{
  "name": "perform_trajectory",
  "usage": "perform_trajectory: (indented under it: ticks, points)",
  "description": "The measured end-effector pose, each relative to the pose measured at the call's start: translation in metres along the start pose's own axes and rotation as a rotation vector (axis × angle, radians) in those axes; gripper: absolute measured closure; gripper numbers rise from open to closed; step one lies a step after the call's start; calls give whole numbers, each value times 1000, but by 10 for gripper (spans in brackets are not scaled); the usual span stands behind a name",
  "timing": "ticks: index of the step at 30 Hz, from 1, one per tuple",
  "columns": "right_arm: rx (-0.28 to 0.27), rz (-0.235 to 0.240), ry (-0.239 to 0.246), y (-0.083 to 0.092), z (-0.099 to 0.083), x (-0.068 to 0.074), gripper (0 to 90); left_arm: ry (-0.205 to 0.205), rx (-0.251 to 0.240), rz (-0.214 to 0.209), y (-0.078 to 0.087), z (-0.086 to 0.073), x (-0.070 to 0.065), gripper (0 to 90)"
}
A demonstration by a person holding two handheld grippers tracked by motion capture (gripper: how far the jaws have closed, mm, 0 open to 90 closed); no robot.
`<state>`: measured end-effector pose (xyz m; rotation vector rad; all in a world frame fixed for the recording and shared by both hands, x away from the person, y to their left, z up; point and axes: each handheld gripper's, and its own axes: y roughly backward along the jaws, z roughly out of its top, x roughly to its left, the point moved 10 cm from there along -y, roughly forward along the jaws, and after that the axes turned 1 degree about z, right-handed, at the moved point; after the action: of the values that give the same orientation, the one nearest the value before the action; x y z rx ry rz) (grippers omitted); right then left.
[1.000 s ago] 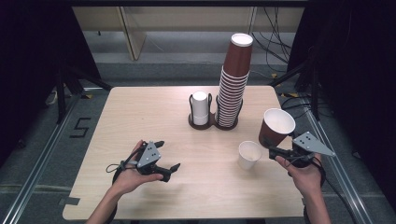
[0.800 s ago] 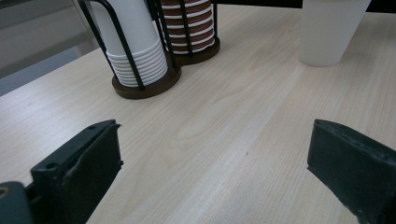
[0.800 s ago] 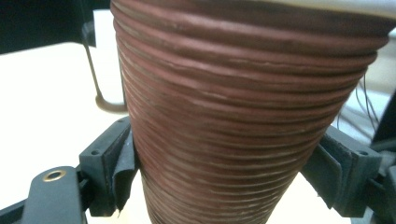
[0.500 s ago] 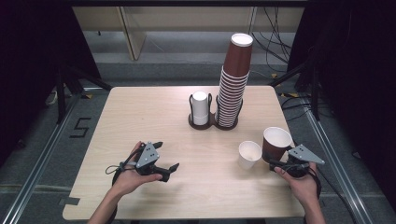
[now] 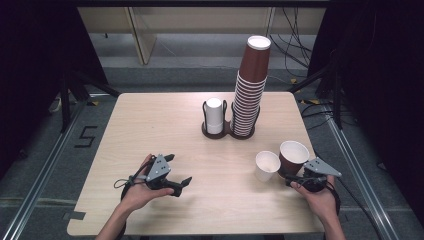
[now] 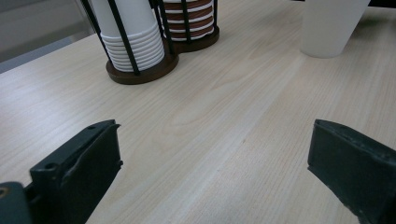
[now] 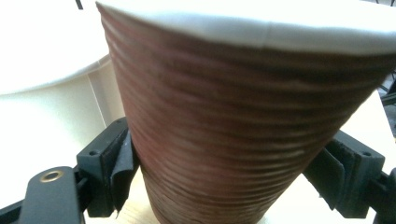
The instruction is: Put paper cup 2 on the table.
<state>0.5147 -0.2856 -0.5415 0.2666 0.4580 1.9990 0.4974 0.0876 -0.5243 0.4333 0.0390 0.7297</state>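
Your right gripper [image 5: 295, 176] has just been easing open around the brown cup [image 5: 293, 156] near the desk's [image 5: 150, 125] right edge, hiding its base; beside it a white cup [image 5: 266, 165]. Left gripper [image 5: 176, 172] spread, empty. Dark surroundings.

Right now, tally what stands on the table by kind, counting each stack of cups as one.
Loose brown cup, between the right gripper's jaws: 1
Loose white cup: 1
Brown cup stack: 1
White cup stack: 1
Twin wire cup holder: 1
Total: 5
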Motion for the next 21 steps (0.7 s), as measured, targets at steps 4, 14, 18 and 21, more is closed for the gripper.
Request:
perform_trajectory:
  ticks: [4, 14, 18, 21]
  points:
    - [21, -3, -6, 0, -4, 1, 79, 3, -3, -2, 0, 0, -1, 18]
    - [106, -5, -13, 10, -18, 4, 3, 17, -11, -7, -1, -4, -2, 9]
    - [113, 7, -19, 21, -23, 8, 4, 20, -13, 6, 2, -6, -1, 7]
    - [93, 16, -10, 29, -24, 11, 3, 18, -31, 19, 3, -6, 1, 7]
